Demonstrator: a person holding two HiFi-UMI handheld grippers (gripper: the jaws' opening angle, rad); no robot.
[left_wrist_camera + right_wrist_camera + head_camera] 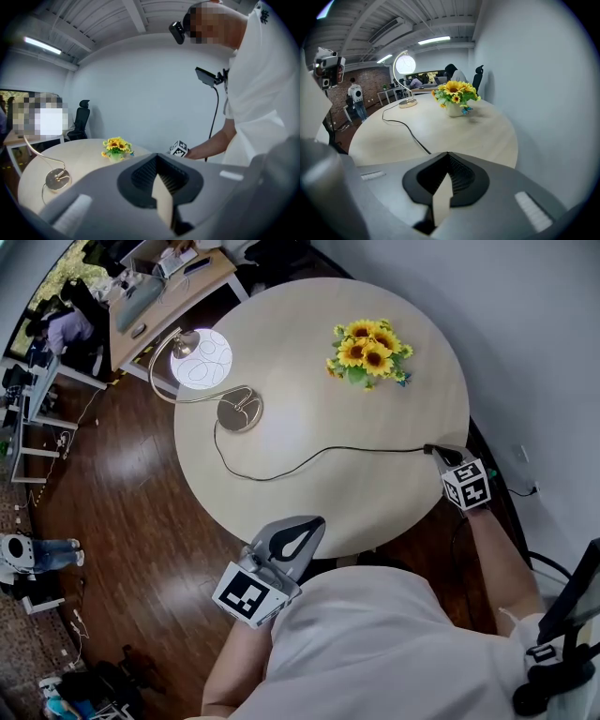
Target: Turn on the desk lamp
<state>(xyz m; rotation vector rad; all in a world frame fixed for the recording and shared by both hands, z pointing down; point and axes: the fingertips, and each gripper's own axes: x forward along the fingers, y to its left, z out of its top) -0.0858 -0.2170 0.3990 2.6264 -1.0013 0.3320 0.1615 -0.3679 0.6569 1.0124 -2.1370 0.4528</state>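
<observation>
Our lamp (201, 360) at ten o'clock glows. Its neck looks springy, so we'd steady the weighty base (239, 412). The left gripper (312, 523) and right gripper (437, 452) have jaws closed, gripping nothing we can see.

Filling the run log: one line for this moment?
lamp: lit | left gripper: shut, empty | right gripper: shut, at cord

shirt (375, 643): white, short-sleeved | left gripper (315, 521), right gripper (437, 452): grey shells | marker cubes (249, 593): white, black squares
</observation>
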